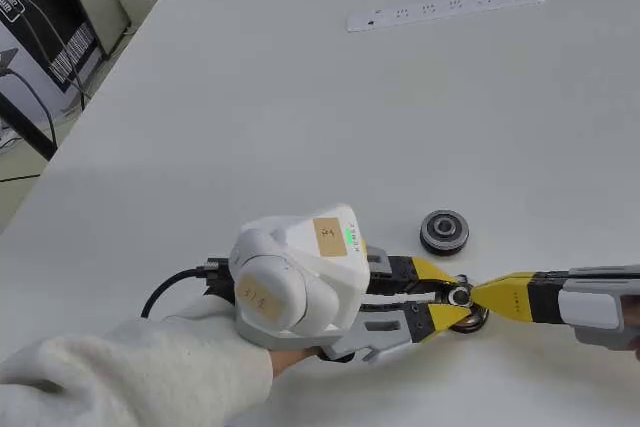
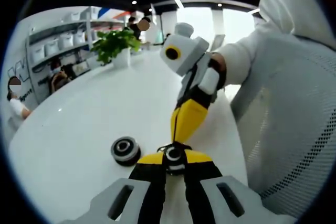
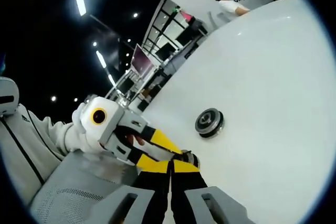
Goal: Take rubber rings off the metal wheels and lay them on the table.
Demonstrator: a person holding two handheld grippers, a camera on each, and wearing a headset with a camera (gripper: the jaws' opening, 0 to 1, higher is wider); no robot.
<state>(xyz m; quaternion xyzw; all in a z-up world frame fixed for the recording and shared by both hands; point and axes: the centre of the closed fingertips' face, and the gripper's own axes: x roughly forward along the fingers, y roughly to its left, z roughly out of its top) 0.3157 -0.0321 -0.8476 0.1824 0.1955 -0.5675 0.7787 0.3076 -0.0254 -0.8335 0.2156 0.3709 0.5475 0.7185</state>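
The job looks barely begun: the second wheel (image 1: 444,231), at eleven o'clock from the tools on the worktop (image 1: 300,97), wears its black rubber ring (image 1: 424,233). The left tool (image 1: 462,307) is clenched on the gripped wheel (image 1: 472,317), and the right tool (image 1: 478,296), jaws pressed together, meets its rim from three o'clock; whether it nips a ring I cannot tell. Both wheels seem to lie flat, bores up; being round, neither has a long axis.
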